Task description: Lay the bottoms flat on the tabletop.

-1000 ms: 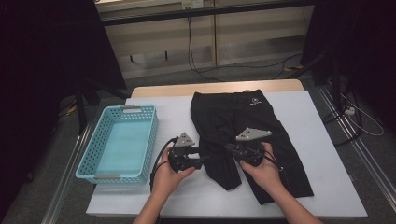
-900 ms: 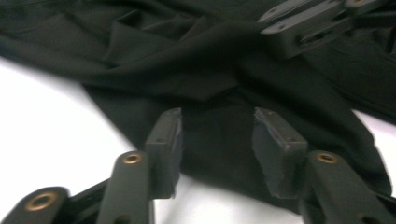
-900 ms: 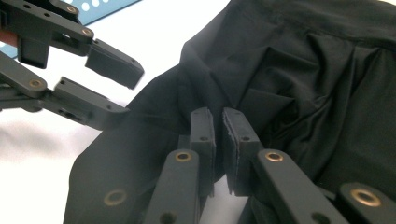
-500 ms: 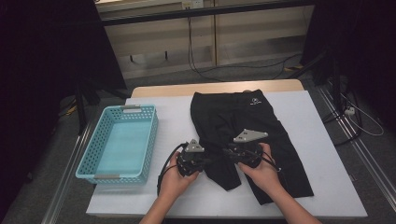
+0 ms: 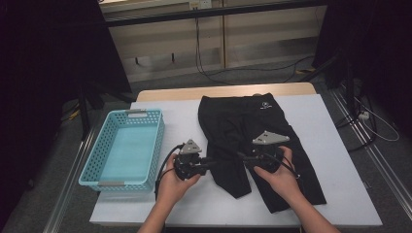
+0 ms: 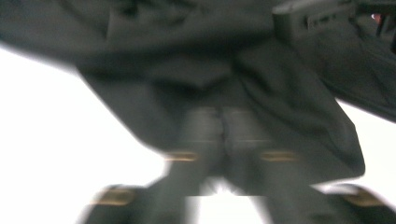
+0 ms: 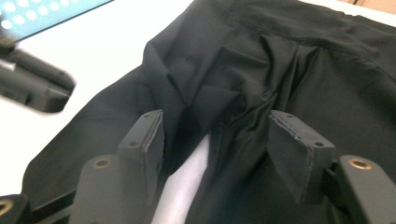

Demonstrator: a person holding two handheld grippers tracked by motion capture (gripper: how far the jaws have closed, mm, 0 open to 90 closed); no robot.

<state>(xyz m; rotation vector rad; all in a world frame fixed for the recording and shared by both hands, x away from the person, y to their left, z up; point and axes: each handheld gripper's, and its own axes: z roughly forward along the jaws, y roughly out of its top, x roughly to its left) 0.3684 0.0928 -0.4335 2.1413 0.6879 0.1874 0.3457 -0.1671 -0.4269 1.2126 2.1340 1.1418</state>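
Black shorts [image 5: 243,121] lie flat on the white table [image 5: 335,126], waistband at the far side. My left gripper [image 5: 211,162] points right at the edge of the left leg. In the left gripper view its jaws [image 6: 222,116] are blurred and close together over the black cloth [image 6: 187,70]. They have just been opening, and I cannot tell if cloth is pinched. My right gripper [image 5: 243,156] points left at the crotch. Its jaws have just been opening and now stand wide [image 7: 217,119] over a fold of the shorts [image 7: 303,60], pressing on nothing.
A light blue plastic basket [image 5: 128,112] stands on the table's left side with nothing in it; its corner [image 7: 28,14] appears in the right gripper view. Bare table lies right of the shorts and along the near edge. Cables and a low wall lie beyond the far edge.
Both hands stay nearly where they were at the lower part of the shorts. The left gripper edged slightly toward the cloth. The shorts look unmoved.
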